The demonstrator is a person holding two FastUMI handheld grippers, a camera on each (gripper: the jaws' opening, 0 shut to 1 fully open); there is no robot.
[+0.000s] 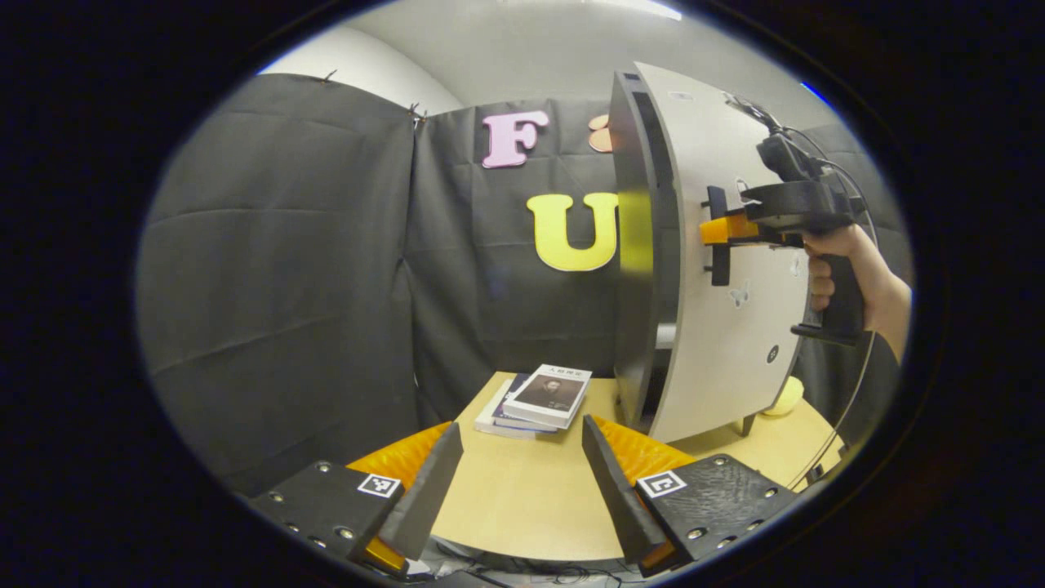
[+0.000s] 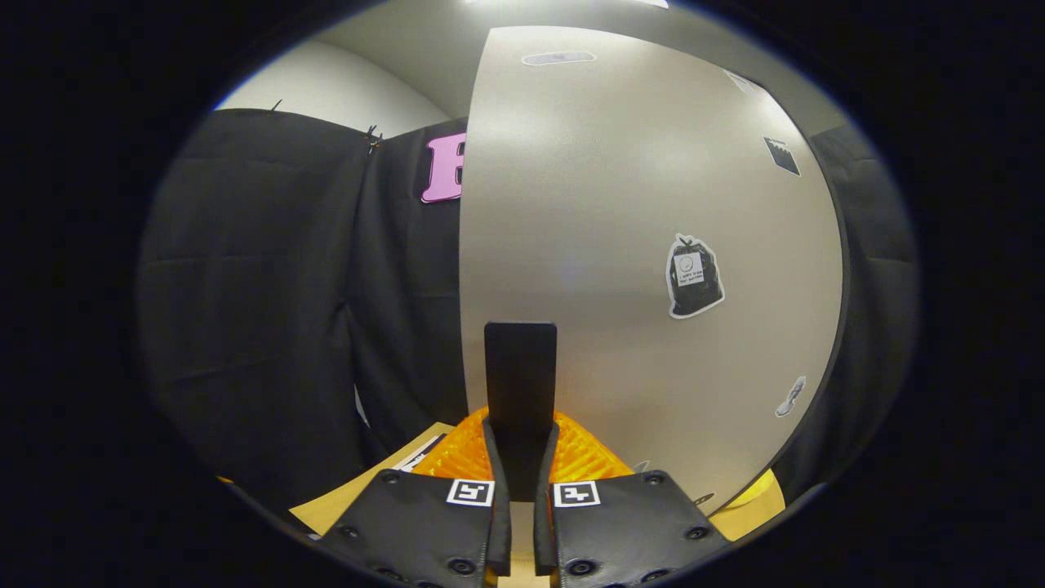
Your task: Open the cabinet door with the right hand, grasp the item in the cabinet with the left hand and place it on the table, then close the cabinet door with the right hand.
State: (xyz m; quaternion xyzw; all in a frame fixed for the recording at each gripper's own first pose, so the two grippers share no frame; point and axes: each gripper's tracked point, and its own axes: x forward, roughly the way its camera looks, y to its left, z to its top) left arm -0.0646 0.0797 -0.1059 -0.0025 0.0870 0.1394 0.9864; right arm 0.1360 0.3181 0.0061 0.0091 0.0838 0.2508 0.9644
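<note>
Clamping the black upright door handle (image 2: 520, 384) on the pale grey cabinet door (image 2: 637, 245), right gripper (image 2: 521, 457) is gripping tight; left gripper (image 1: 522, 482) is hanging wide open, empty, over the light wooden desk (image 1: 522, 498).

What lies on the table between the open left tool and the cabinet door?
In the left gripper view, a stack of books lies on the table between the left tool and the cabinet door; the nearer stretch is bare tabletop.
</note>
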